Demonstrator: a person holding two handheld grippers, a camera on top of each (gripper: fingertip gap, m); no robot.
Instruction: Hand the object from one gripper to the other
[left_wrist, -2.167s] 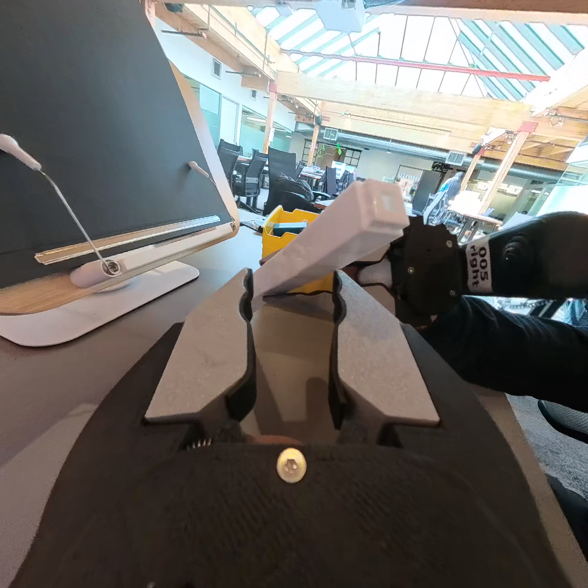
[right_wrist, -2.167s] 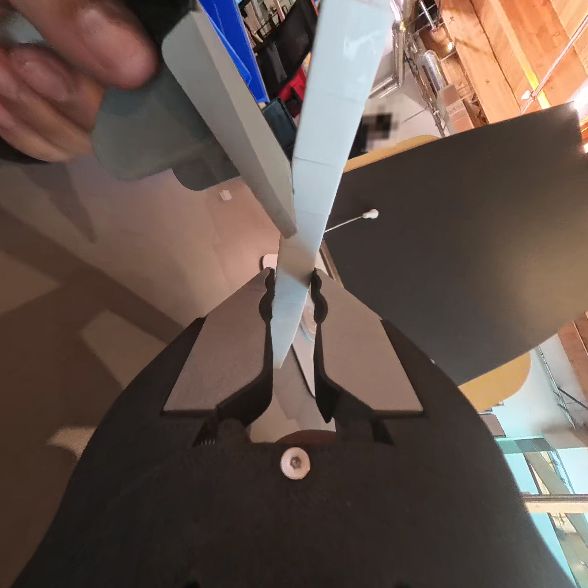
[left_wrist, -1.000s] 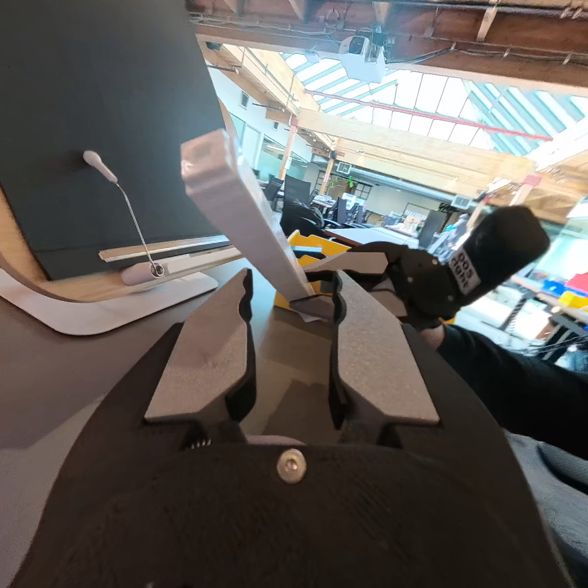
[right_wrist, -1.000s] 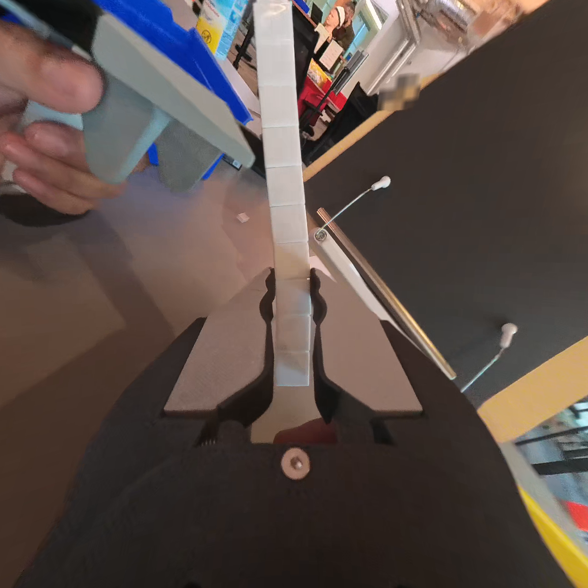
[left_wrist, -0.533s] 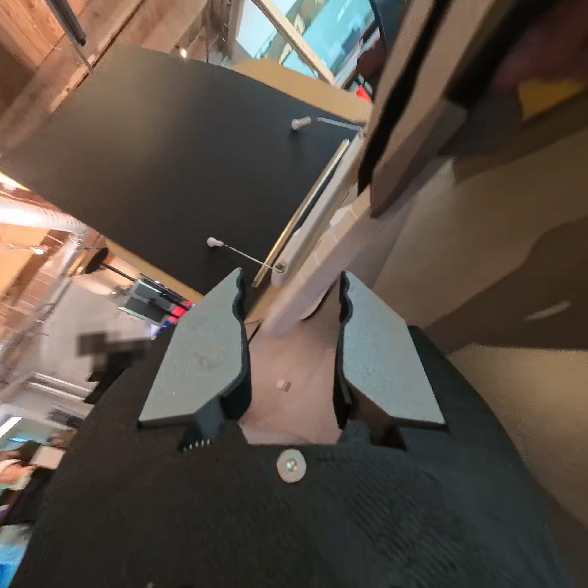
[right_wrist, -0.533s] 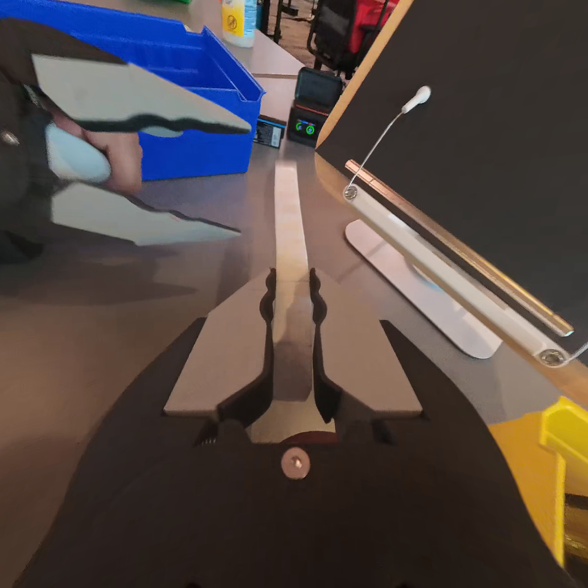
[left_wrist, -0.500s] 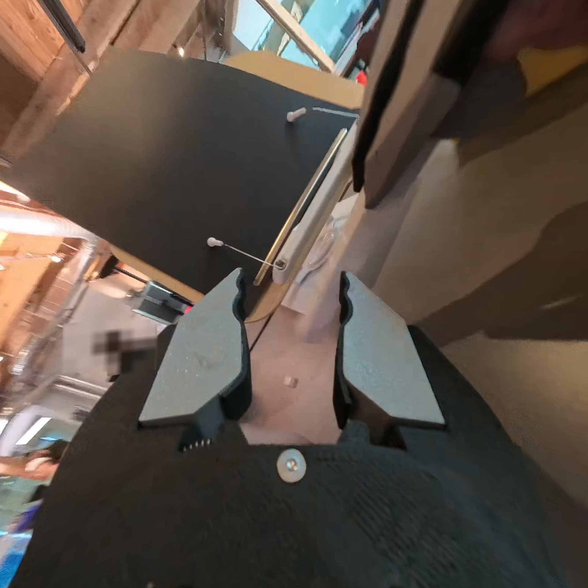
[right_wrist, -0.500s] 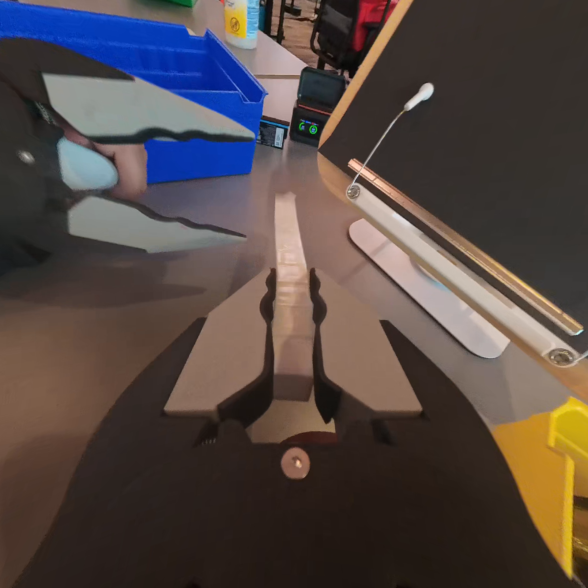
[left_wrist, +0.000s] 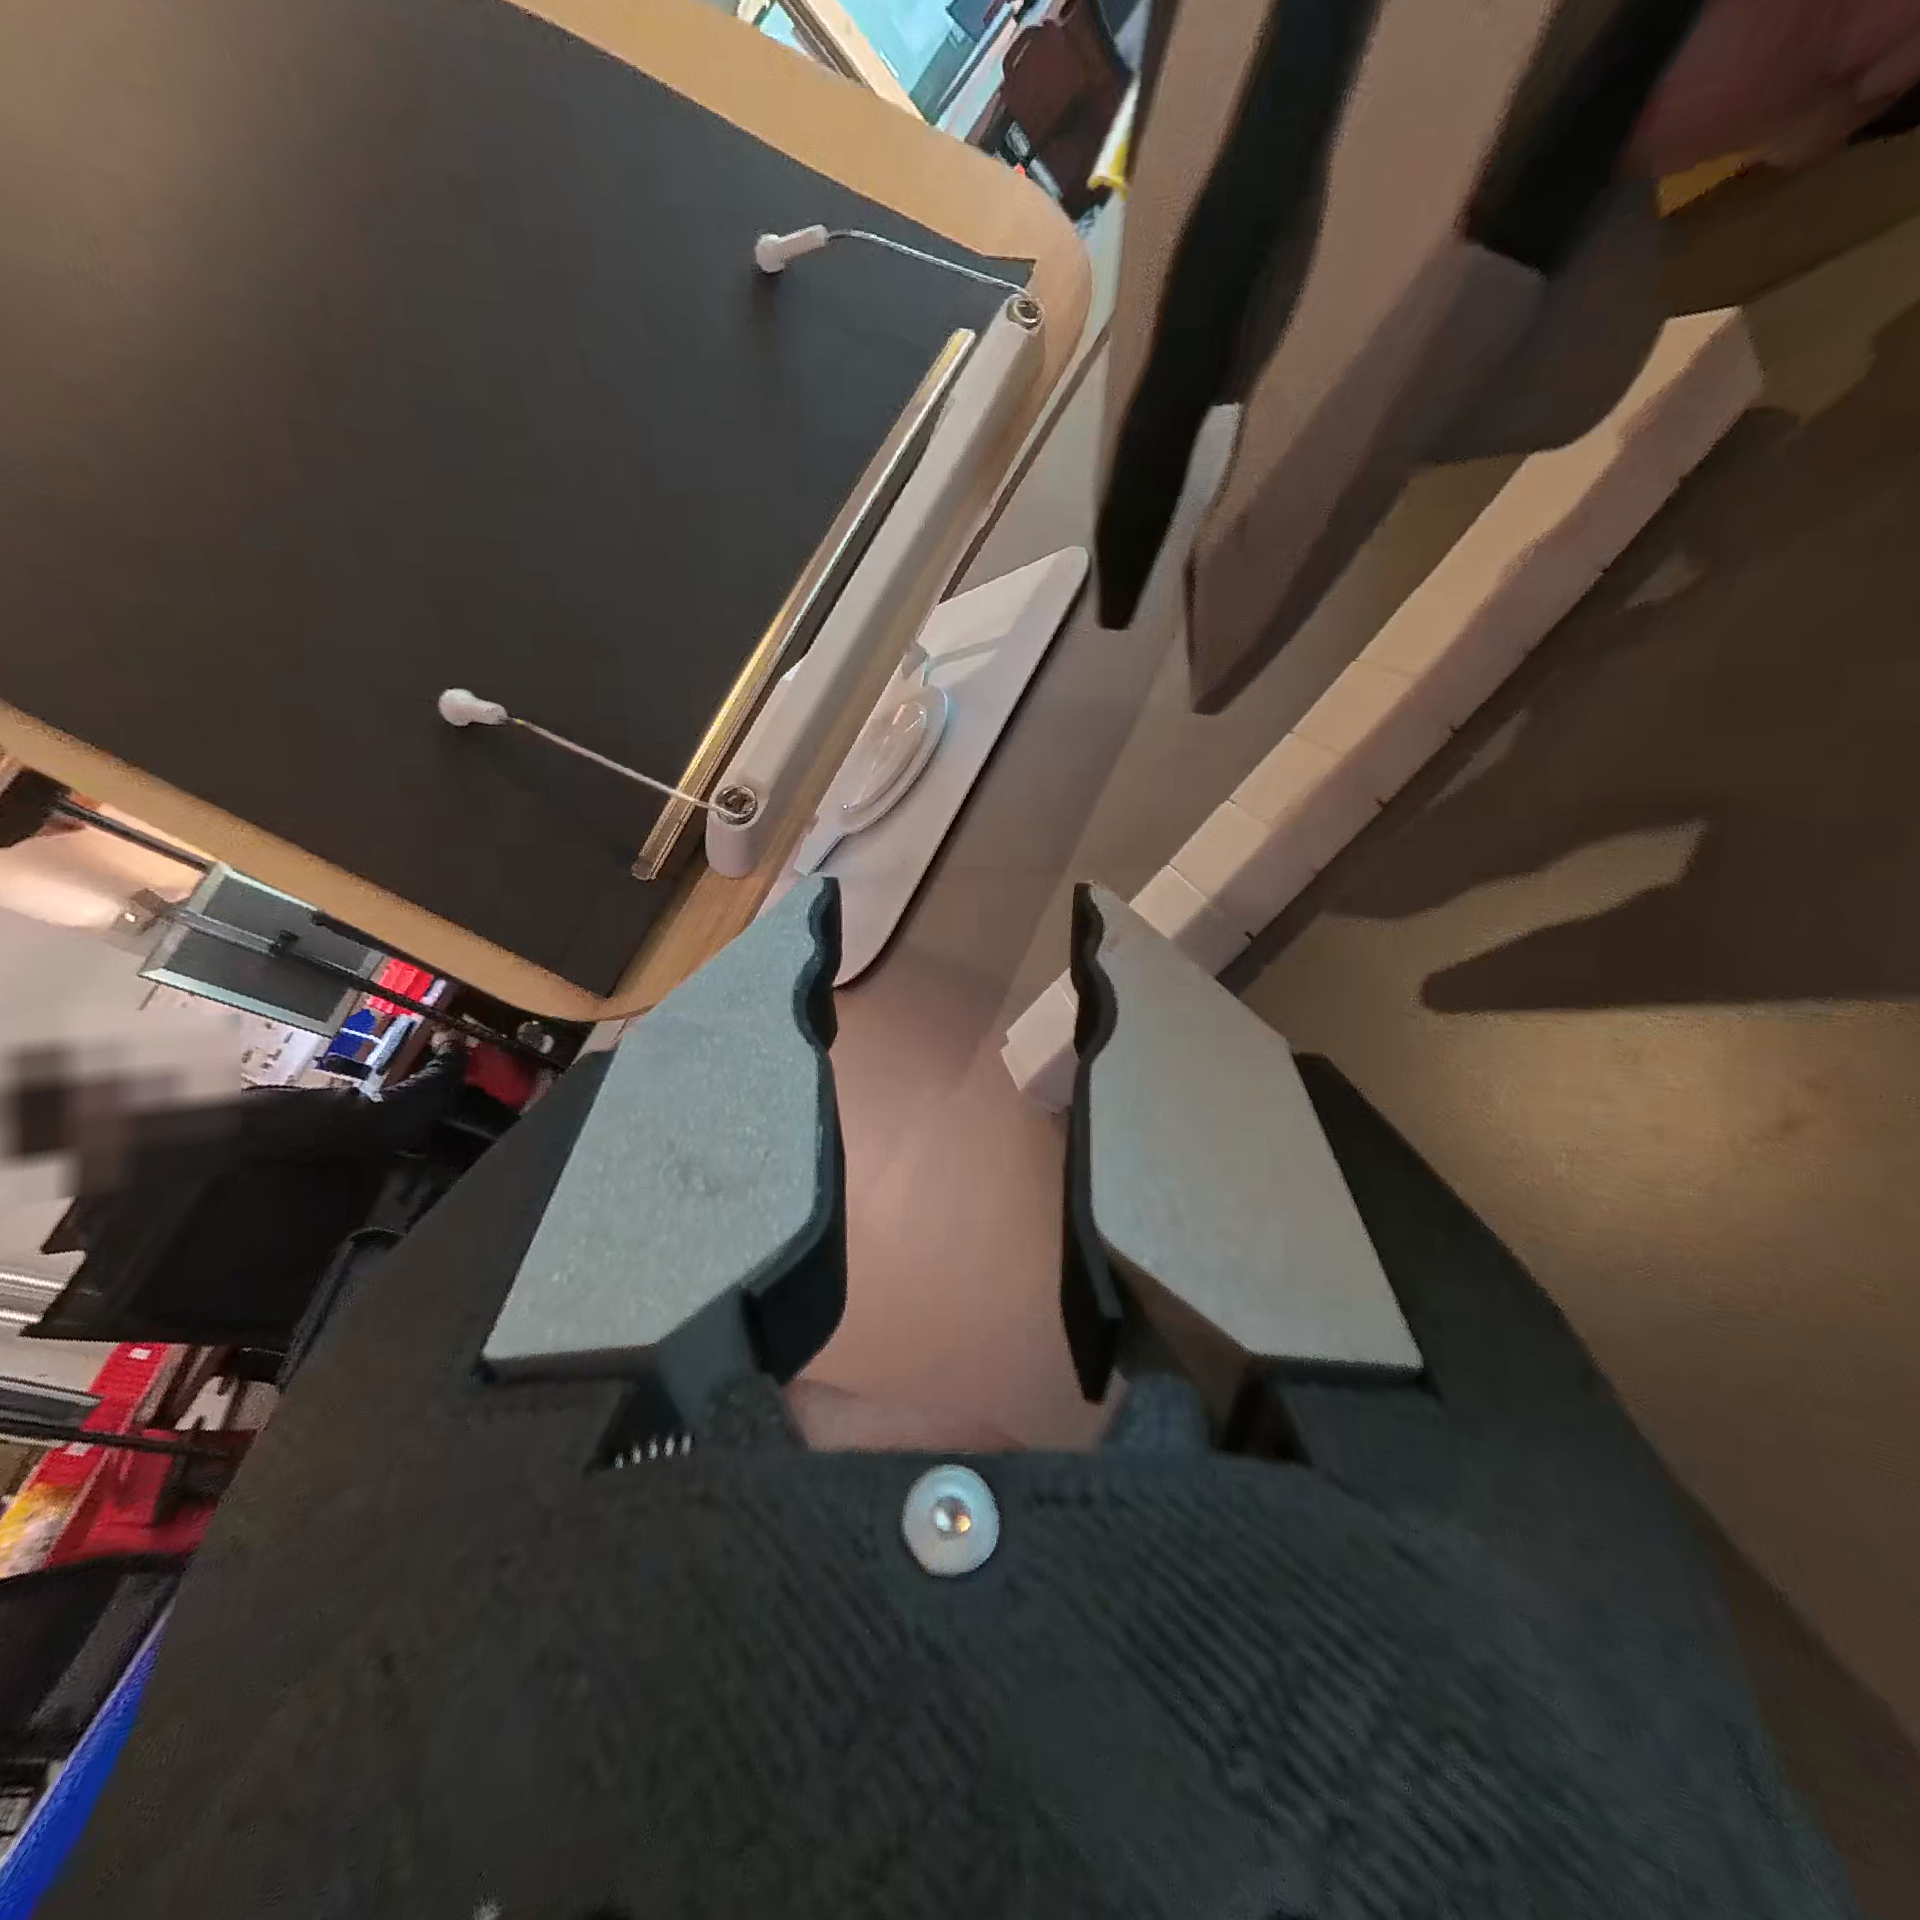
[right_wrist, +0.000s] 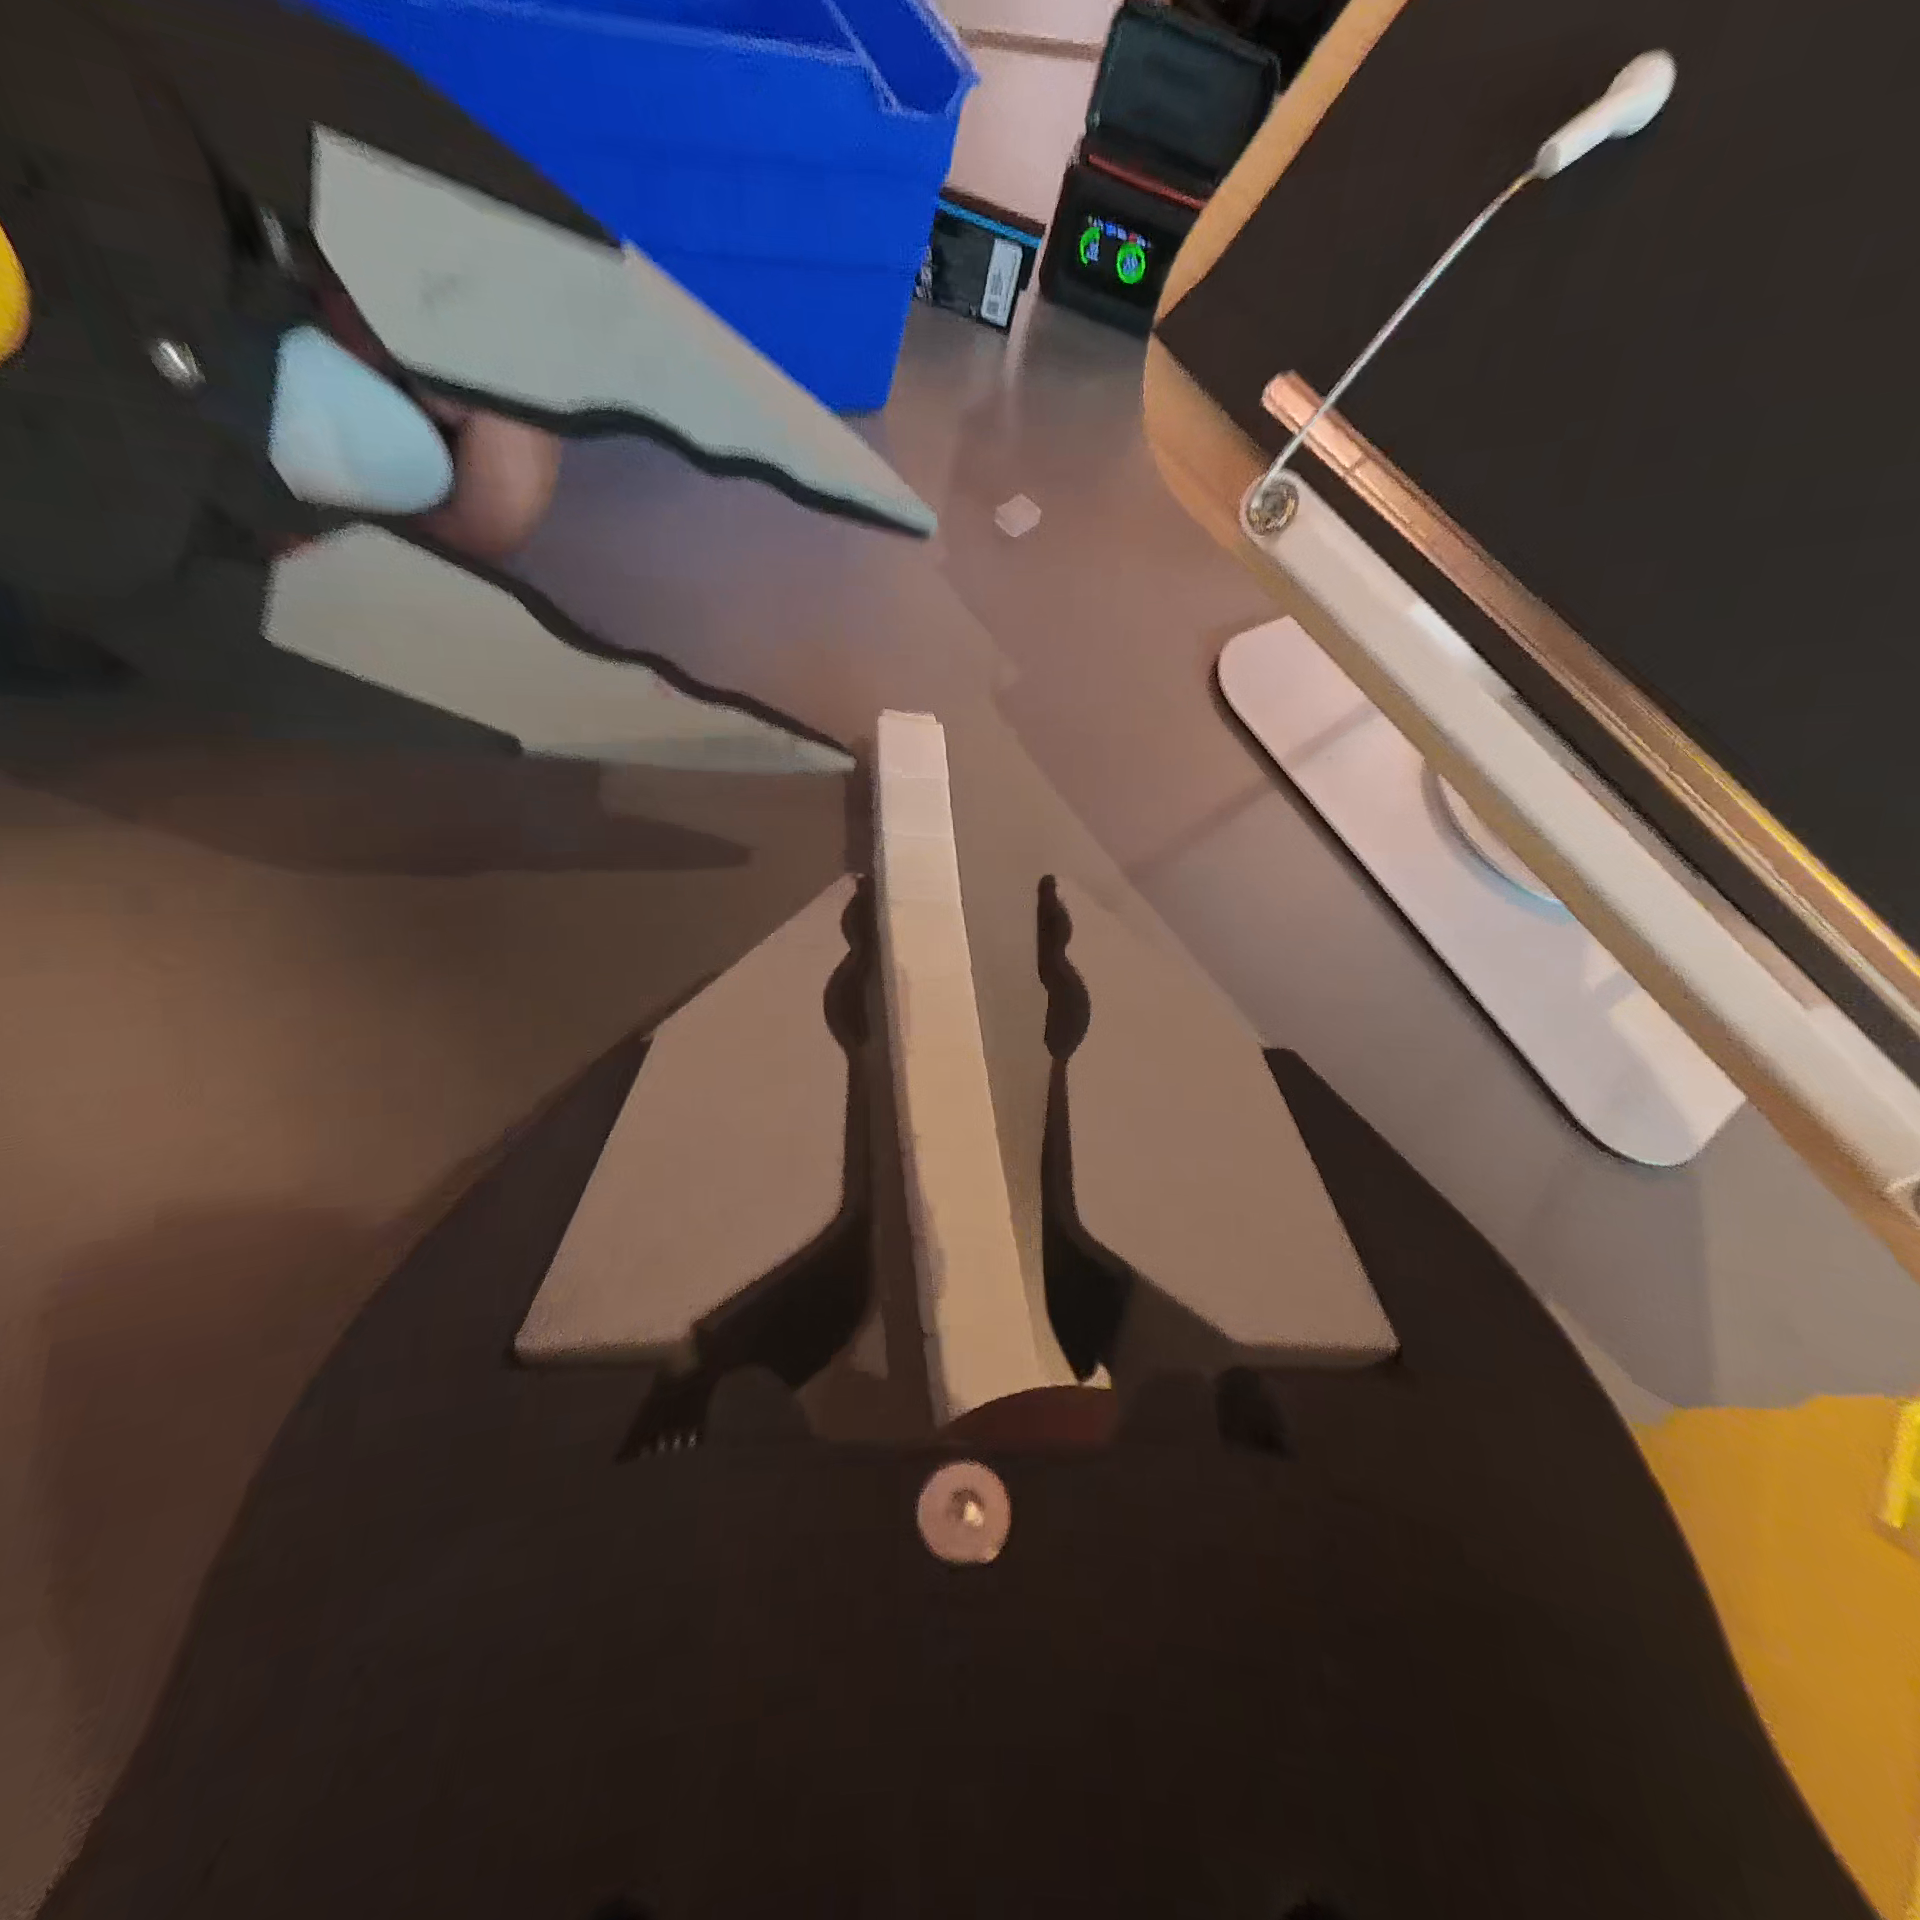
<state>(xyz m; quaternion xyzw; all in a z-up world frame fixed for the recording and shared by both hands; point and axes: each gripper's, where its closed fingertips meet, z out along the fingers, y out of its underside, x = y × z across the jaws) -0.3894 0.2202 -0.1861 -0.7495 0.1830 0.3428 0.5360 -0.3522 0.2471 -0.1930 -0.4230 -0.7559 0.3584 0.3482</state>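
Observation:
A long white bar of joined blocks (right_wrist: 925, 987) lies along the brown table (right_wrist: 312, 1039). It sits between the fingers of my right gripper (right_wrist: 951, 894), which is open, with a gap on the bar's right side. The bar leans toward the left finger. My left gripper (left_wrist: 956, 935) is open and empty. The bar's near end (left_wrist: 1039, 1039) shows just beside its right fingertip. In the right wrist view the left gripper (right_wrist: 888, 644) comes in from the left, its lower fingertip close to the bar's far end. The right gripper (left_wrist: 1164, 655) hangs over the bar in the left wrist view.
A black board with a wooden rim (right_wrist: 1610, 312) stands on a white base (right_wrist: 1455, 883) to the right, with wire clips (right_wrist: 1455, 239). A blue bin (right_wrist: 727, 156) and a small black device (right_wrist: 1122, 249) stand at the back. A yellow bin (right_wrist: 1818, 1507) is at the near right. About 5 centimetres separates my left fingertips from my right.
The right gripper brought the bar down from upright to flat on the table, and its jaws widened. The left gripper swung round and moved close to the bar's far end.

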